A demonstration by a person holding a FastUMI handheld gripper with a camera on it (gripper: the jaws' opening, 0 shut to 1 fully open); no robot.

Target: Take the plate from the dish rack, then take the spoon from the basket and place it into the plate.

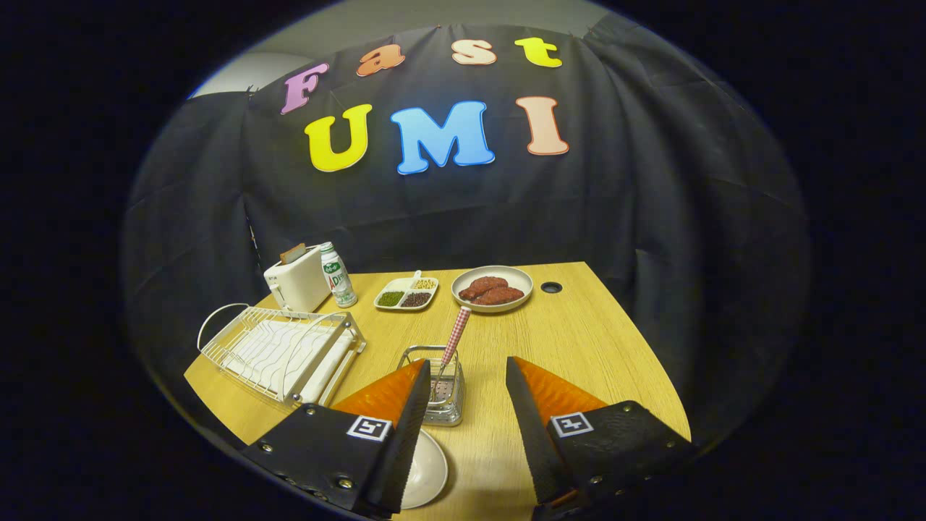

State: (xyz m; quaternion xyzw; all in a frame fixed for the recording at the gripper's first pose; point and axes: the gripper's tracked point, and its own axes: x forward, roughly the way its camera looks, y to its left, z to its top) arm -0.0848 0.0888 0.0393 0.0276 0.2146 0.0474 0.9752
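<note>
The gripper (466, 376) hangs above the near edge of the wooden table (579, 347) with its fingers spread apart and nothing between them. Just ahead of the fingertips, nearer the left finger, a small metal basket (443, 394) stands upright on the table. The spoon (452, 344) stands in it bowl-down, its long axis close to vertical and leaning a little, so that the checked handle points up and away toward the far edge of the table. A pale plate (427, 470) lies flat on the table at the near edge, under and beside the left finger, partly covered by it and just in front of the basket. The white wire dish rack (278, 351) sits at the near left corner, well to the left of the basket. Along the far edge stand a white toaster (298, 281) at the far left corner, a small bottle (338, 276) just beside it, a divided tray (406, 293) of grains, and a round dish (493, 288) holding reddish-brown pieces. A dark round hole (551, 287) lies in the tabletop just right of that dish
</note>
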